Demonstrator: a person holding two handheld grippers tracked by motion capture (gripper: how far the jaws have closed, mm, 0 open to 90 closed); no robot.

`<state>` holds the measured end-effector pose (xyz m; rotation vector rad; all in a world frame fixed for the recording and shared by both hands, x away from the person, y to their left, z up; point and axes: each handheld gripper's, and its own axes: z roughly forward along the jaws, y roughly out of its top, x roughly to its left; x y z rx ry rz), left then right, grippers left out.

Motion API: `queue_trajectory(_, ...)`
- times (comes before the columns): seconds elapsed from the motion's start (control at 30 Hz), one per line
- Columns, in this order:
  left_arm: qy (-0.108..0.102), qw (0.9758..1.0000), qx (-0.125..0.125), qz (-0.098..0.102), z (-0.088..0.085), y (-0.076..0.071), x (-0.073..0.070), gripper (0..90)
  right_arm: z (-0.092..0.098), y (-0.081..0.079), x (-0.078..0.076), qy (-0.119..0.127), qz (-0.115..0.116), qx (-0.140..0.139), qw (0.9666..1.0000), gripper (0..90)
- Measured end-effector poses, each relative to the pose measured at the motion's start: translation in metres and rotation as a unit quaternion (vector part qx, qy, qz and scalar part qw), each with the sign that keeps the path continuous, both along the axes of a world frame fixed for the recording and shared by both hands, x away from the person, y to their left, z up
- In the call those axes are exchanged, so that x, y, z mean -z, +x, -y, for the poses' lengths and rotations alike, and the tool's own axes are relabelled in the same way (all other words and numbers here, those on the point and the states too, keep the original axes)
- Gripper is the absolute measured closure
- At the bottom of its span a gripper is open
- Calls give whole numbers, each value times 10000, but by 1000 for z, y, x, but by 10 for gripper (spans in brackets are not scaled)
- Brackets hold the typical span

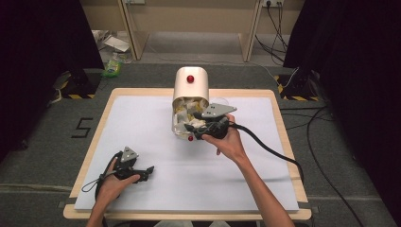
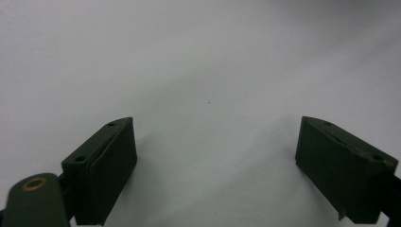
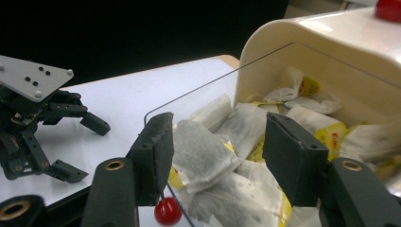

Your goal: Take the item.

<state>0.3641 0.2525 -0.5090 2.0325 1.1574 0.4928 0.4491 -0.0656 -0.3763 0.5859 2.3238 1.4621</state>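
A cream box (image 1: 190, 82) with a red knob on top lies at the back middle of the white sheet (image 1: 142, 123). Its clear lid (image 3: 189, 101) hangs open toward me and carries a small red knob (image 3: 168, 211). Several tea bags (image 1: 187, 111) fill the box mouth. My right gripper (image 1: 189, 127) reaches into that mouth. One grey tea bag (image 3: 203, 153) lies between its jaws, with a gap on the right jaw's side, and the gripper (image 3: 220, 137) is open. My left gripper (image 1: 150, 171) rests on the sheet at the front left, open and empty (image 2: 215, 142); it shows at far left (image 3: 90, 151).
The sheet covers a wooden table (image 1: 279, 118). A black cable (image 1: 274, 151) trails from the right gripper over the table's right side. Beyond the far edge are table legs, a bottle (image 1: 112, 66) on the floor and dark curtains on both sides.
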Motion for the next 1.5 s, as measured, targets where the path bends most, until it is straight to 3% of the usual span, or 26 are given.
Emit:
queue_trajectory(0.2,0,10000,1,-1,0,0,0,122,-5,12,6,-89,-228,60,9997,451)
queue_trajectory(0.47,-3,10000,-2,-1,0,0,0,122,-14,17,-1,-210,-367,16,9991,454)
queue_trajectory(0.63,-1,10000,-5,-5,0,0,0,122,-19,19,3,-414,-445,63,9981,466)
queue_trajectory(0.73,-6,10000,-3,-4,0,0,0,122,-20,20,2,-410,-487,88,9979,471)
queue_trajectory(0.9,-18,10000,-9,-2,0,0,0,122,-20,19,1,-717,-402,72,9966,472)
queue_trajectory(1.1,-18,10000,-6,-5,0,0,0,122,-22,20,4,-946,-540,13,9940,517)
queue_trajectory(1.3,-13,10000,-9,-1,0,0,0,122,-21,17,4,-1016,-598,30,9930,656)
queue_trajectory(1.4,-18,10000,-7,-2,0,0,0,122,-20,14,5,-1144,-514,-41,9921,767)
queue_trajectory(1.5,-22,10000,-6,-4,0,0,0,123,-19,13,4,-1106,-403,-119,9930,860)
